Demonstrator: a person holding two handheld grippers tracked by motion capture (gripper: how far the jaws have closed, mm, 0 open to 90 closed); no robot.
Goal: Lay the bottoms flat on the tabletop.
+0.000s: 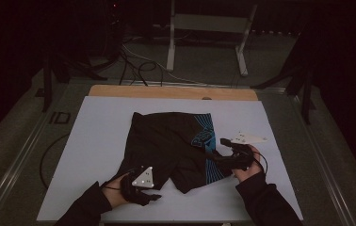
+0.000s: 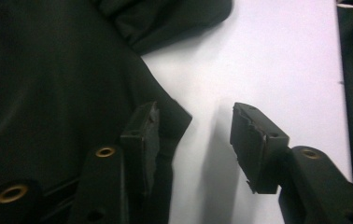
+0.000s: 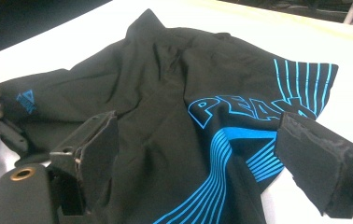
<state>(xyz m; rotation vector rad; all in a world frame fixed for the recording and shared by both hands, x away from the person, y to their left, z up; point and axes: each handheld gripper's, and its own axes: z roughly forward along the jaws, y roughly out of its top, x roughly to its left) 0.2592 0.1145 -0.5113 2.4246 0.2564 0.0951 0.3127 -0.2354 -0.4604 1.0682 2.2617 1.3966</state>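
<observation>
Black shorts (image 1: pixel 171 146) lie spread flat near the middle of a pale, smooth matte white board (image 1: pixel 96 141) that tops the table, with a strip of bare wooden edge (image 1: pixel 171 92) showing along the far side. Fabric is thin, slightly sheeny synthetic, soft creases running across it; the person's right side of the garment carries bright cyan curved stripes (image 3: pixel 221 163) and outlined cyan lettering (image 3: pixel 240 109), and a small cyan triangular logo (image 3: pixel 26 100) sits on the other leg. Left gripper (image 1: pixel 150 197) is low at the near hem of the left leg, a grey three-cornered plate on top with pale dots; in the left gripper view its blocky black jaws stand part way apart, one rubbery pad (image 2: pixel 144 135) lying over the folded hem corner of the dark cloth, the other pad (image 2: pixel 254 140) over bare white board, so cloth is at one pad only and not pinched. Right gripper (image 1: pixel 217 151) rests at the right edge of the shorts on the striped panel; in the right gripper view its jaws stand wide, chunky dark foam-like pads with rough worn edges, striped fabric lying between them, pads not pressing it. Dark sleeves (image 1: pixel 261 197) cover both forearms. Brass-coloured rivets (image 2: pixel 105 151) dot the gripper frames.
</observation>
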